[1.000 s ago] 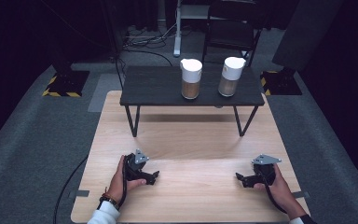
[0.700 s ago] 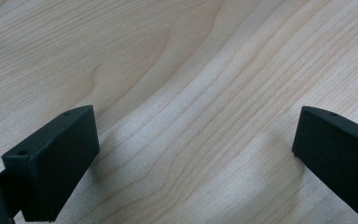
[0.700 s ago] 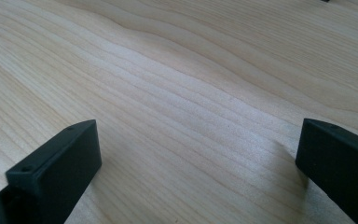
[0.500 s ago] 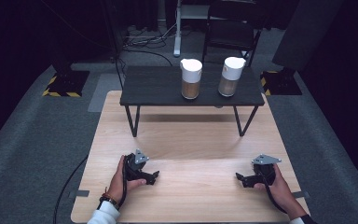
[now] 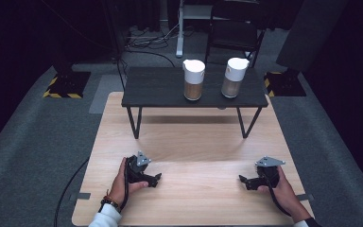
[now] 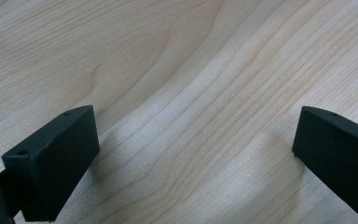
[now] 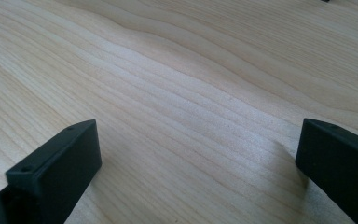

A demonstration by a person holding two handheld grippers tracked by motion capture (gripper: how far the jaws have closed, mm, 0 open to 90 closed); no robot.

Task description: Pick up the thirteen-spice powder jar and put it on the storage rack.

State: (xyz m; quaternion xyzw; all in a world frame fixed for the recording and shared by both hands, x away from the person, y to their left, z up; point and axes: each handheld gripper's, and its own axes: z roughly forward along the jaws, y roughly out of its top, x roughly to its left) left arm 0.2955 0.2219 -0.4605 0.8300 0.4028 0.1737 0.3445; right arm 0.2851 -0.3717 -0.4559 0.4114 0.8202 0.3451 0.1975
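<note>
**A:** Left claw [image 5: 157,178] released, jaws wide apart, nothing between them, resting low on the wooden surface [image 5: 194,142]. Right claw [image 5: 243,181] same: spread, empty, tips pointing inward toward the left one. From both gripper views I see bare wood grain between the jaws.

**B:** Targets?

**A:** Two white-lidded jars, well apart from both claws. Left jar [image 5: 193,79] and right jar [image 5: 234,77] stand upright, near each other, on the small black table [image 5: 160,90] at the far end of the surface. Left one holds something brownish; the right one's fill is paler, can't tell what.

**B:** Risks?

**A:** My read: the jars are tall and narrow on a raised platform. A high or off-centre approach could tip one, and it would drop off the table edge onto the wood. They also sit close together, so a wide jaw going for one could clip the other. Smooth walls may slip if I pinch near the lid. I'd come in level and grip mid-body.
</note>
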